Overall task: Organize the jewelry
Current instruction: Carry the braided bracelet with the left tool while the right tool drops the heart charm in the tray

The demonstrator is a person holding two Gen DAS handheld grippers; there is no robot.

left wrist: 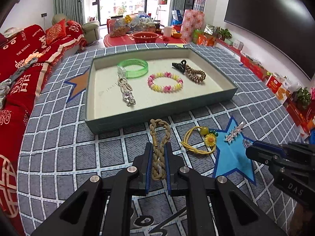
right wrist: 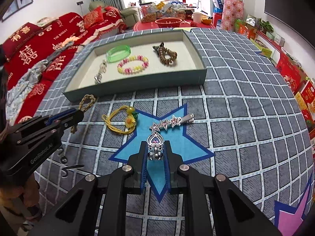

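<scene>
Left wrist view: the left gripper (left wrist: 159, 151) has its fingers (left wrist: 149, 163) nearly closed on a tan braided cord (left wrist: 158, 147). Most of the braid sits between the pads, and the free loop sticks out ahead toward the tray (left wrist: 157, 116). The tray lies just past it on the checked desk (left wrist: 78, 157), and it already holds a green bangle (left wrist: 133, 67), a pink and yellow bead bracelet (left wrist: 165, 82), a silver keychain (left wrist: 127, 92), a black claw clip (left wrist: 180, 65) and a brown coil hair tie (left wrist: 195, 74). Not yet in the tray are a yellow flower hair tie (left wrist: 198, 140) and a star hair clip (left wrist: 234, 132), both out on the desk. My guess at the risk: that floppy loop could catch on the tray's near wall if the lift is too low, and drag the tray.

Right wrist view: the right gripper (right wrist: 156, 149) is pinched down on a small silver heart charm (right wrist: 155, 145), which stands upright between the fingers over the blue star (right wrist: 177, 147) printed on the cloth. It's a small, hard, shiny thing held by its sides, so I'd worry it twists or pops out on the way over. The star clip lies just ahead of it, so a low forward move could knock it. Same five things show in the tray here.
</scene>
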